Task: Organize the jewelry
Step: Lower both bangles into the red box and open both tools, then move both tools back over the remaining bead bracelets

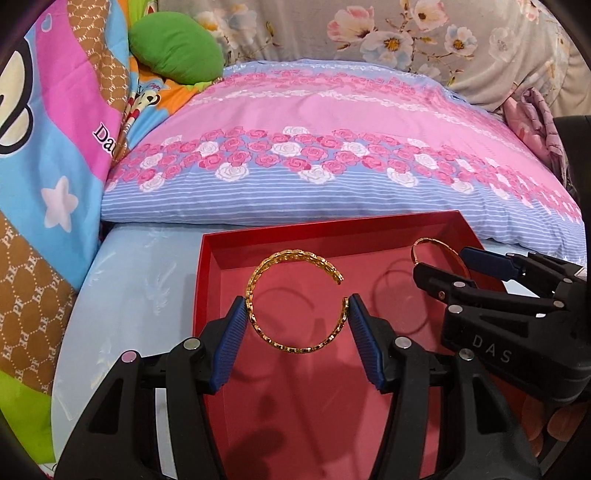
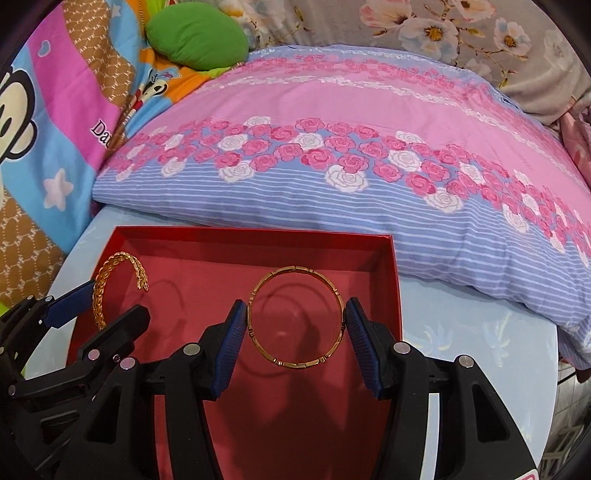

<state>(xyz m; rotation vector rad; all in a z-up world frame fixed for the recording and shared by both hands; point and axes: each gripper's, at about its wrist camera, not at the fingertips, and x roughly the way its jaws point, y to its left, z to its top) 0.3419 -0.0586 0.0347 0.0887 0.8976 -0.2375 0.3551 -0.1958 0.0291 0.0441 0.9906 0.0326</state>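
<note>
Cartoon-print quilt: multicoloured, far left, bunched against the bedding. Green cushion: upper left, lying on the quilt.

Rose-print pillow: pink and blue, stripes along its near edge, behind the box.

Pale blue desk: patterned top, carrying the box.

Red box: open, shallow, its far wall close to the pillow.

Left gripper: blue ribbed pads clamped on the open gold cuff, one pad on each side. Cuff: textured band, gap toward the upper right, held upright above the box floor, its shadow on the red lining below.

Right gripper: beside the left one, over the right part of the box; pads clamped on the closed gold bangle. Bangle: thin full ring with notched segments, held upright above the box floor, shadow beneath.

Floral grey fabric: across the back, above the pillow.
</note>
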